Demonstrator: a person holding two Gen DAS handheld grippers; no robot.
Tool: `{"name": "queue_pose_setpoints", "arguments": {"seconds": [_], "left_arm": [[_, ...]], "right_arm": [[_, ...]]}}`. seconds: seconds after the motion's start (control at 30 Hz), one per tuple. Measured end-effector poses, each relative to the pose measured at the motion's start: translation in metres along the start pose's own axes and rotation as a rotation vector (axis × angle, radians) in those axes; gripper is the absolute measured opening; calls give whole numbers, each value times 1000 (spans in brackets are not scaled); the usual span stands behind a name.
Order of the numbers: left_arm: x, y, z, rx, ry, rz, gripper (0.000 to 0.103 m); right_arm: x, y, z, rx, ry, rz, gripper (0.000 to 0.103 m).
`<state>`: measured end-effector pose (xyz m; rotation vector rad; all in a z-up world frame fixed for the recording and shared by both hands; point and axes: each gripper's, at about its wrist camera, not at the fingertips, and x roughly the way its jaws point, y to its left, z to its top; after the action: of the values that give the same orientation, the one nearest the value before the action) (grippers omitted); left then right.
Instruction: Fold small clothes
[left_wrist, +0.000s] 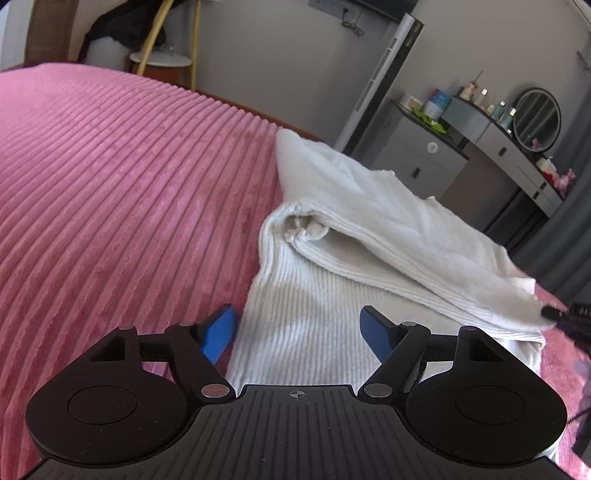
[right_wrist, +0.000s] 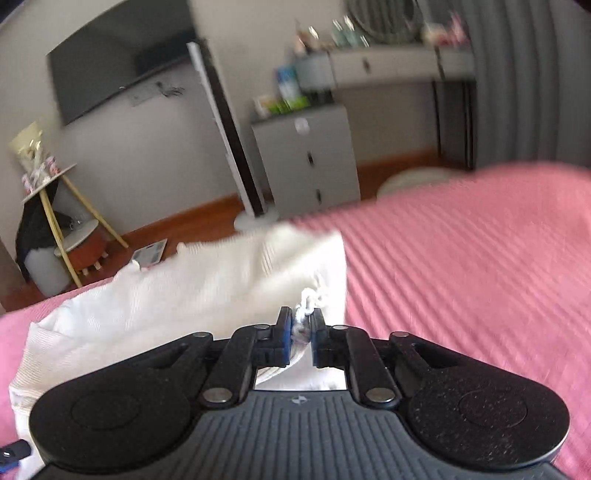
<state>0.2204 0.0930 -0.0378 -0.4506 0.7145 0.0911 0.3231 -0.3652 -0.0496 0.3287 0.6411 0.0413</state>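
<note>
A white ribbed garment lies partly folded on the pink bedspread, its upper layer turned over toward the right. My left gripper is open, its blue pads low over the garment's near edge and holding nothing. In the right wrist view the same white garment lies ahead, blurred. My right gripper is shut on a bunched bit of the white garment's edge. The tip of the right gripper shows at the right edge of the left wrist view.
The pink ribbed bedspread covers the bed. Past the bed's far edge stand a grey drawer cabinet, a dressing table with a round mirror, a tall white standing unit and a small round side table.
</note>
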Motion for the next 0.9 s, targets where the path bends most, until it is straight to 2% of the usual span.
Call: {"name": "queue_pose_setpoints", "arguments": {"seconds": [0.2,0.3,0.37,0.47,0.53,0.6,0.67,0.7,0.73,0.77,0.8,0.9], "left_arm": [[3,-5,-3,35,-24,15,82],[4,-5,-3,50,-31,20,82],[5,-5,-3,50,-36,20,82],[6,-4,-4,53,-38,20,83],[7,-4,-5,62,-41,24,83],[7,-5,-5,69,-45,27,83],[7,-5,-5,71,-47,27,83],[7,-4,-5,65,-48,25,83],[7,-3,-4,57,-48,21,83],[7,-1,-3,47,-48,18,83],[6,0,-1,36,-46,16,83],[4,3,8,22,-49,4,83]], "right_arm": [[10,-18,-9,87,32,83,13],[16,-12,-8,44,36,92,9],[15,-2,-6,-13,7,101,9],[17,-4,-1,-6,-37,135,9],[25,-11,-3,1,-13,90,9],[34,-17,-7,6,48,44,11],[29,-20,-10,32,40,36,13],[23,-20,-10,47,29,17,18],[16,-18,-11,55,16,-24,28],[8,-18,-13,58,1,-55,30],[-1,-18,-16,62,-11,-59,30],[-26,-19,-30,83,-9,10,30]]}}
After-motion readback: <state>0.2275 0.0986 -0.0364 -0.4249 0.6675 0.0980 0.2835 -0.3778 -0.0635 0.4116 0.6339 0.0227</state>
